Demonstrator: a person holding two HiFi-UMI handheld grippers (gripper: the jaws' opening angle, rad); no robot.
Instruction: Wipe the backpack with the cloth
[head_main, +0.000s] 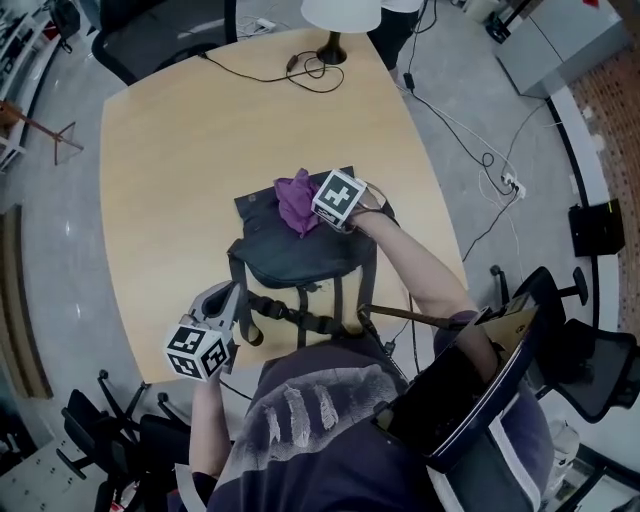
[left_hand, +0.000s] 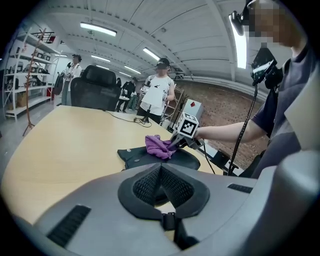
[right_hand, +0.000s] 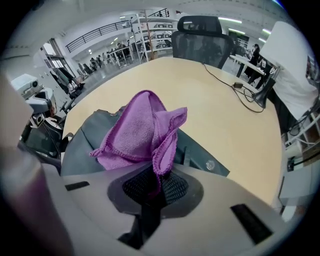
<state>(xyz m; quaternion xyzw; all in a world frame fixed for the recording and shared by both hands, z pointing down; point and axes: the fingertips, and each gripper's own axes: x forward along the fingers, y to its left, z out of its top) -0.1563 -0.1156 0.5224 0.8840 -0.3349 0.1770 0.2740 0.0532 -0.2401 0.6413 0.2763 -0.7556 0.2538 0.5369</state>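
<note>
**Right gripper and cloth at the far end of the backpack.** The right gripper (right_hand: 155, 186) has its jaws pressed together on one fold of the purple cloth (right_hand: 137, 132). The rest of the cloth stands bunched ahead of the jaws and rests on the dark grey backpack (head_main: 295, 255). The backpack lies flat near the middle of the wooden table (head_main: 180, 150), with its long axis running from the far side toward the person and its straps trailing at the near end. The cloth sits on the far end, so most of the pack's upper surface lies between the tool and the person. A wiping stroke would therefore probably be drawn back along that axis. The right gripper is over the pack and the nearer of the two. The left gripper (left_hand: 161, 182) is at the near left, just beside the straps. Its pads meet at the tips and nothing can be seen between them. Whether it touches a strap cannot be told.
</note>
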